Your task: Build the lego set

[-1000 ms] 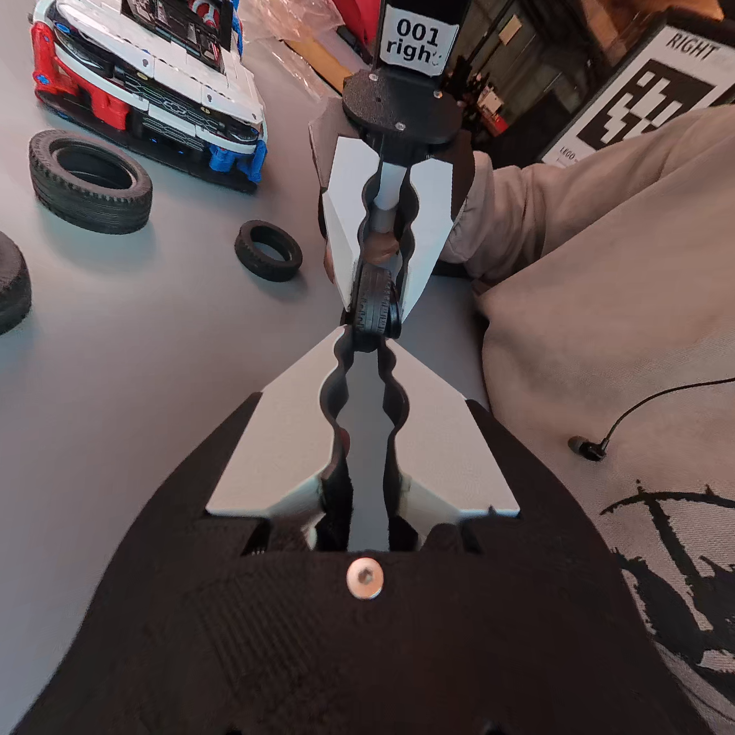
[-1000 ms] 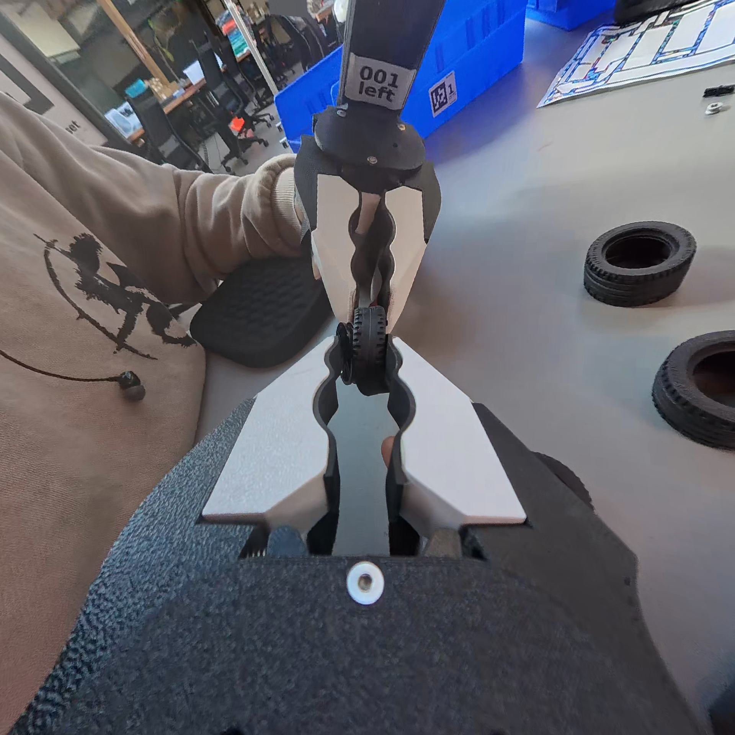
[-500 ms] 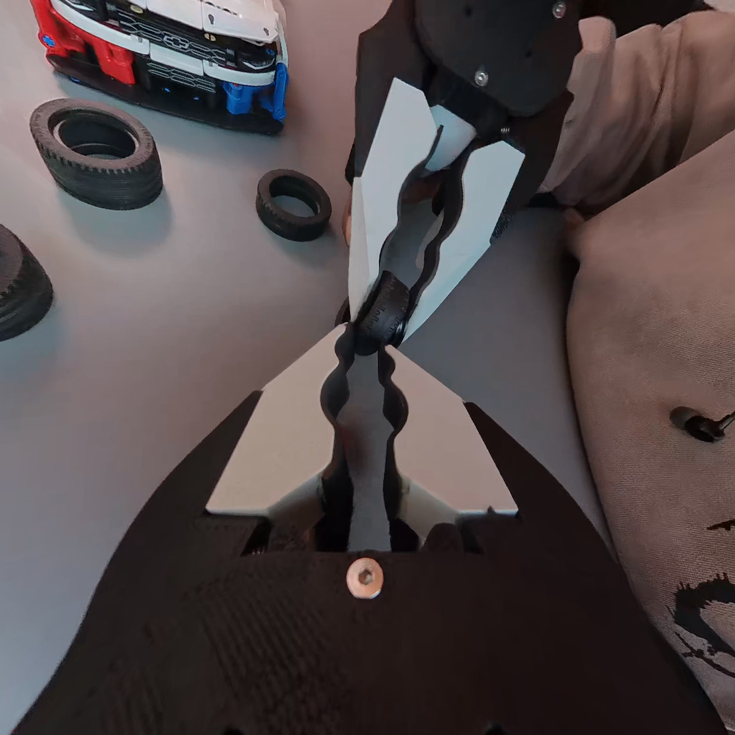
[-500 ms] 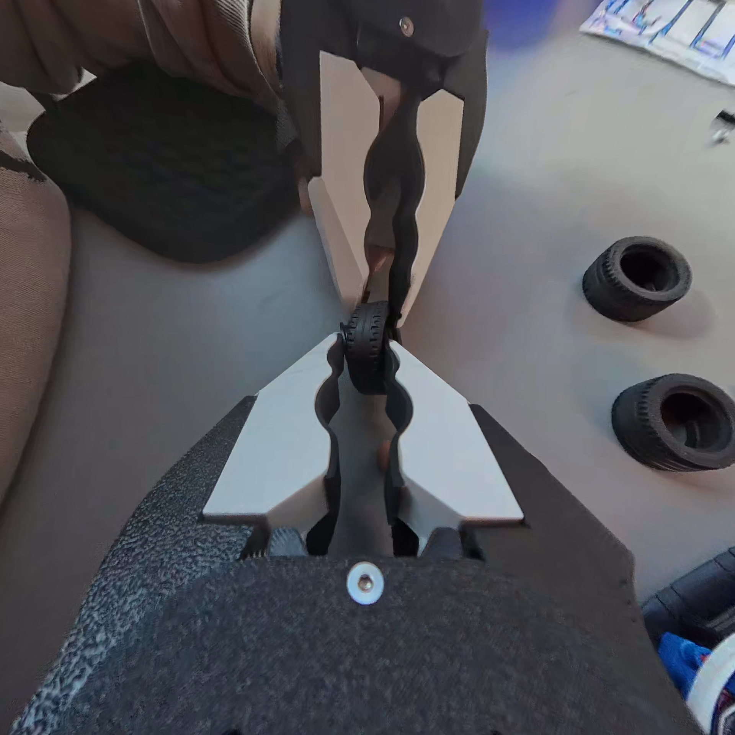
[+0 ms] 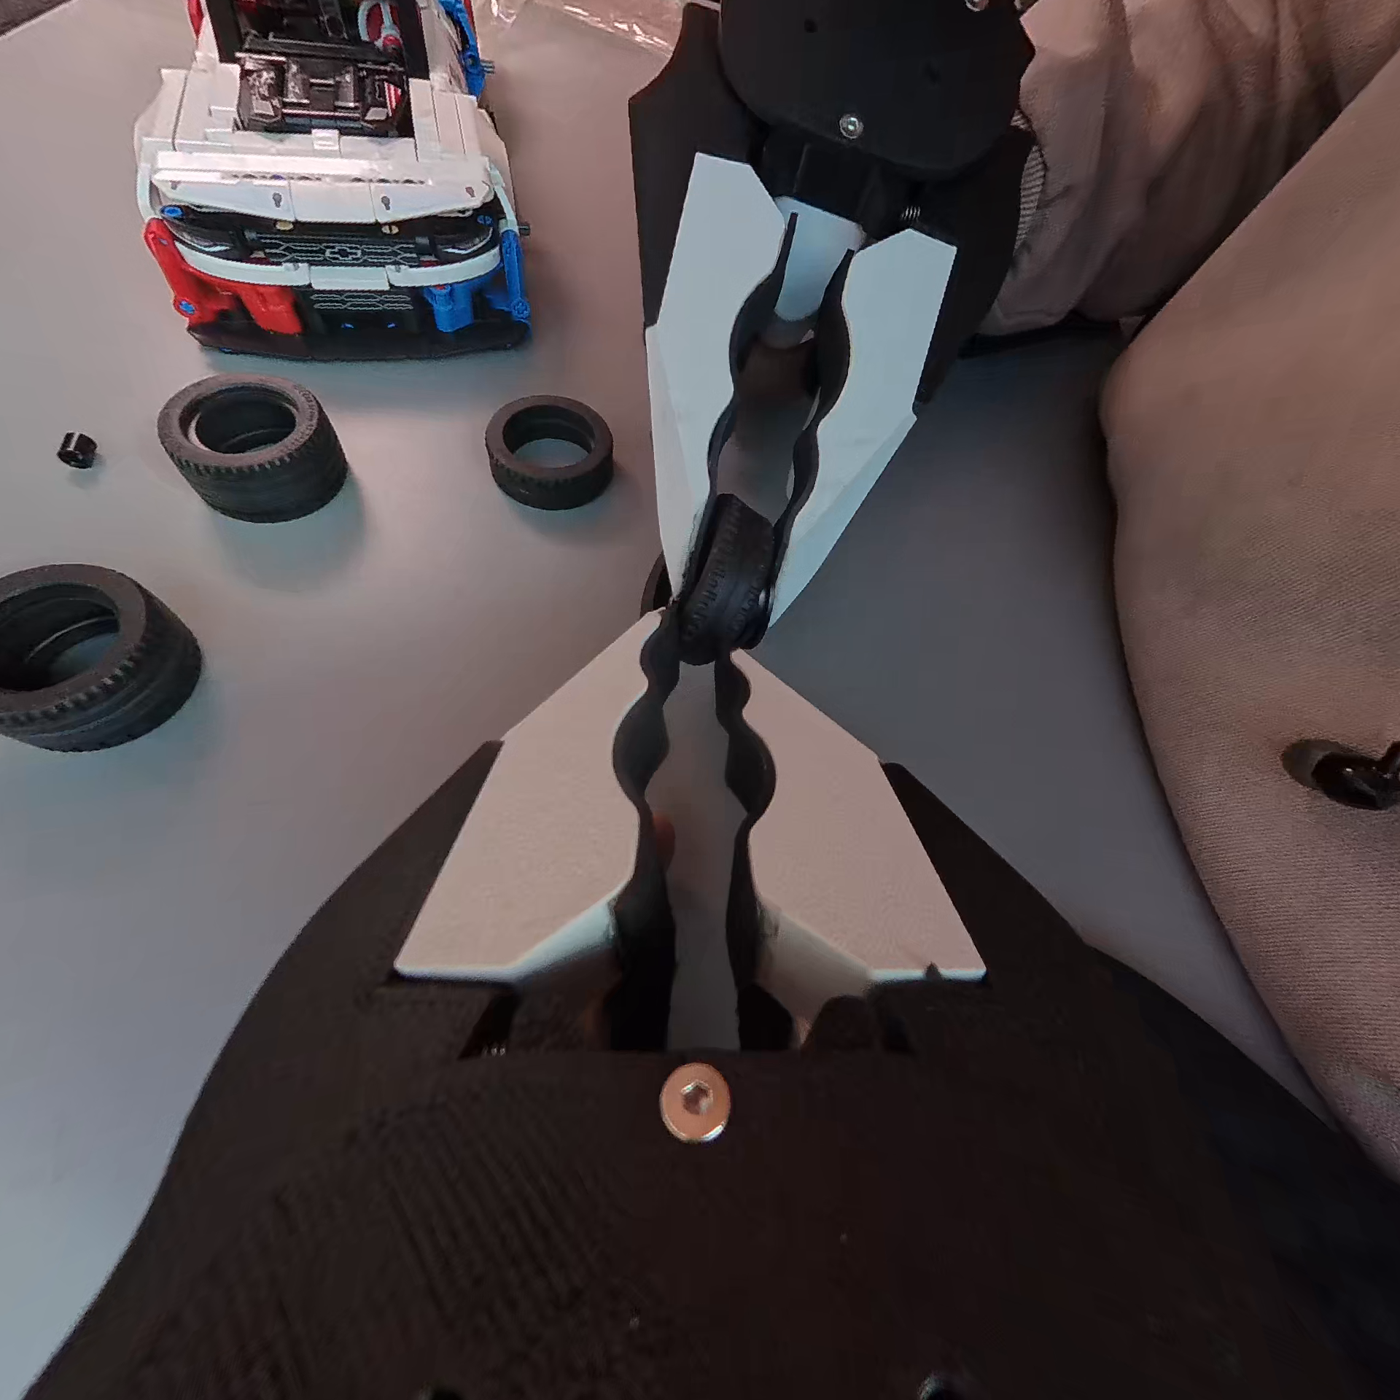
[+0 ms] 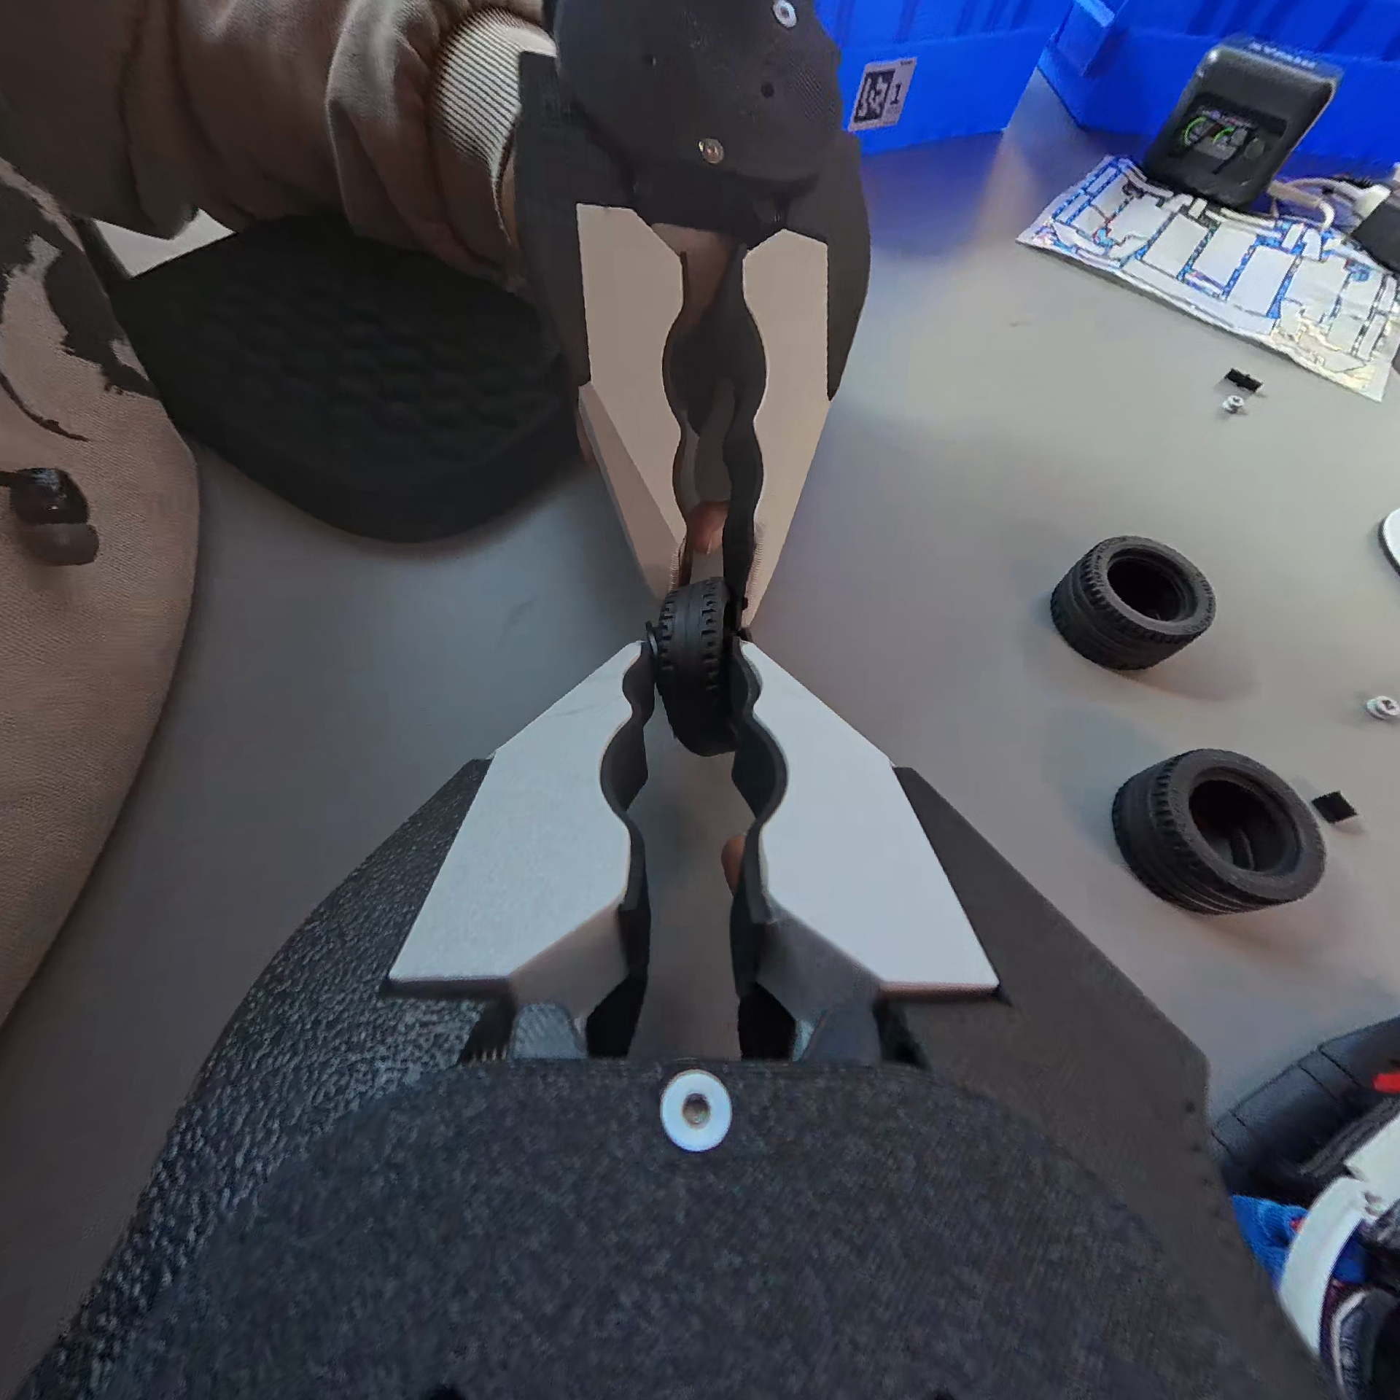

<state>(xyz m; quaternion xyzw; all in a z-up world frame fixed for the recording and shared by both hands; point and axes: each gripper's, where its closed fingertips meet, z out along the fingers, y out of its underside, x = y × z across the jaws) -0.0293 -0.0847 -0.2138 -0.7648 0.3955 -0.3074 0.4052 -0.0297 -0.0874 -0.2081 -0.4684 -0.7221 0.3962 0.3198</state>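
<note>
A small black wheel (image 5: 727, 583) is pinched between both grippers above the grey table. My right gripper (image 6: 693, 667) is shut on its tyre (image 6: 697, 674); in the left wrist view it comes down from the top (image 5: 731, 576). My left gripper (image 5: 697, 640) is nearly shut, its tips clamping the wheel's lower edge; in the right wrist view it comes down from above (image 6: 712, 595). A thin rim edge (image 6: 650, 635) shows at the tyre's left side. The white, red and blue Lego car (image 5: 333, 227) stands at the far left.
Three loose tyres (image 5: 254, 454) (image 5: 549, 462) (image 5: 83, 659) and a tiny black piece (image 5: 76, 448) lie by the car. Two tyres (image 6: 1132, 614) (image 6: 1220, 841), an instruction sheet (image 6: 1227, 265), blue bins (image 6: 947, 76) and a black pad (image 6: 341, 379) surround. The person's beige sweatshirt (image 5: 1250, 530) is close. My two grippers' fingertips are within a few centimetres of each other. The tiny black piece (image 5: 76, 448) is about equally far from each gripper, around 20 cm. My right wrist view (image 6: 1332, 799) looks at it from another angle.
Both grippers stayed joined on the small wheel while tilting and shifting together. The right gripper has leaned over, and the car has come more fully into the left wrist view.
</note>
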